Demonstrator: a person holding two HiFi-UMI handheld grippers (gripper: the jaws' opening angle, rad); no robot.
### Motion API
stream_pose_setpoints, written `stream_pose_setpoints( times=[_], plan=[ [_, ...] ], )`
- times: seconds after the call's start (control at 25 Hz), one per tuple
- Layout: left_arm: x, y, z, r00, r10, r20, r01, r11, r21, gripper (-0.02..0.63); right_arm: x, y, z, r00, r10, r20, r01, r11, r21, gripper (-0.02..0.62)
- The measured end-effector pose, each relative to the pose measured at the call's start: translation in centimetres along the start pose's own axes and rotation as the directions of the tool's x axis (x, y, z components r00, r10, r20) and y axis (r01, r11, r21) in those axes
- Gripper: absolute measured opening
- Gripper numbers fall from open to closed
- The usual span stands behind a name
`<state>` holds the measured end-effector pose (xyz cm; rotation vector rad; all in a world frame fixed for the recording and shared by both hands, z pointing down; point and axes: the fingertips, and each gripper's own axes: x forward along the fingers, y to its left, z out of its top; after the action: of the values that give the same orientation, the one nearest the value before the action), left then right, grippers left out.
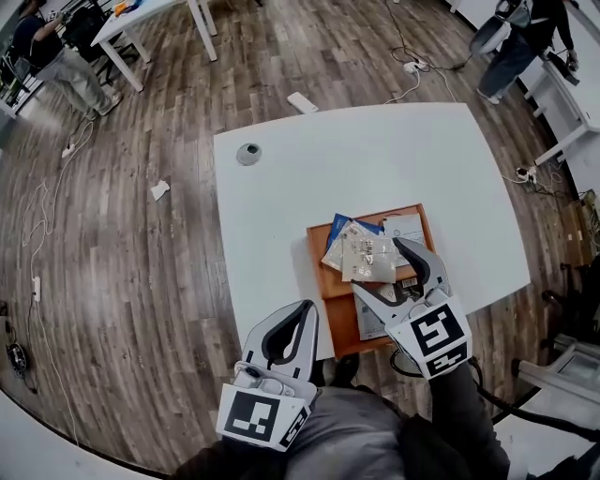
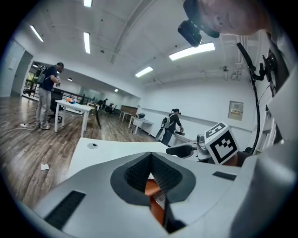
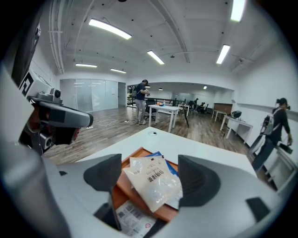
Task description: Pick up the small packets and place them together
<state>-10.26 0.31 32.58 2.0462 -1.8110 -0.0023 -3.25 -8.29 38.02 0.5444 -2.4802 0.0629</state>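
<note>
Fingers point(image 3: 103, 175) of right gripper point(image 3: 150, 169) gape over packets point(image 3: 155, 185) stacked on tray point(image 3: 125, 193).

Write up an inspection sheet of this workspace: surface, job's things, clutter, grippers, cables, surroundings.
Surface: white rectangular table, bearing a flat orange-brown wooden tray near its front edge.
Job's things: clear plastic packet with a printed label lies on top of a blue packet and a white packet, piled on the tray; a printed paper sheet lies at the tray's front.
Clutter: crumpled white paper scrap on the wood-plank floor left of the table.
Grippers: left gripper shut, empty, near the table's front edge; right gripper open above the pile, holding nothing.
Cables: white cable and power strip on the floor beyond the table; another cable at left.
Surroundings: other white tables; one person far left, another person far right.
</note>
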Motion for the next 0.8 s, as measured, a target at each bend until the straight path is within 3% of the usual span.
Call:
stream_pose_setpoints(
  times=[0.32, 0.56, 0.8],
  plan=[
    [0.0, -5.6, -0.7, 0.996, -0.09, -0.011, 0.09, 0.996, 0.019, 0.002, -5.8, -1.1, -3.8, 0.997, -0.058, -0.046, 0.059, 0.998, 0.032, 0.38],
    [-0.3, -8.5, -2.5, 0.99, -0.137, -0.043, 0.137, 0.991, 0.006, 0.002, -7.1, 2.2, -9.0, 0.978, 0.045, -0.201, -0.046, 0.999, 0.001, 0.38],
    [-0.5, -7.3, -2.9, 0.993, -0.106, -0.047, 0.106, 0.994, -0.001, 0.002, -5.2, 4.2, -10.3, 0.962, 0.108, -0.252, -0.118, 0.993, -0.023, 0.38]
  ],
)
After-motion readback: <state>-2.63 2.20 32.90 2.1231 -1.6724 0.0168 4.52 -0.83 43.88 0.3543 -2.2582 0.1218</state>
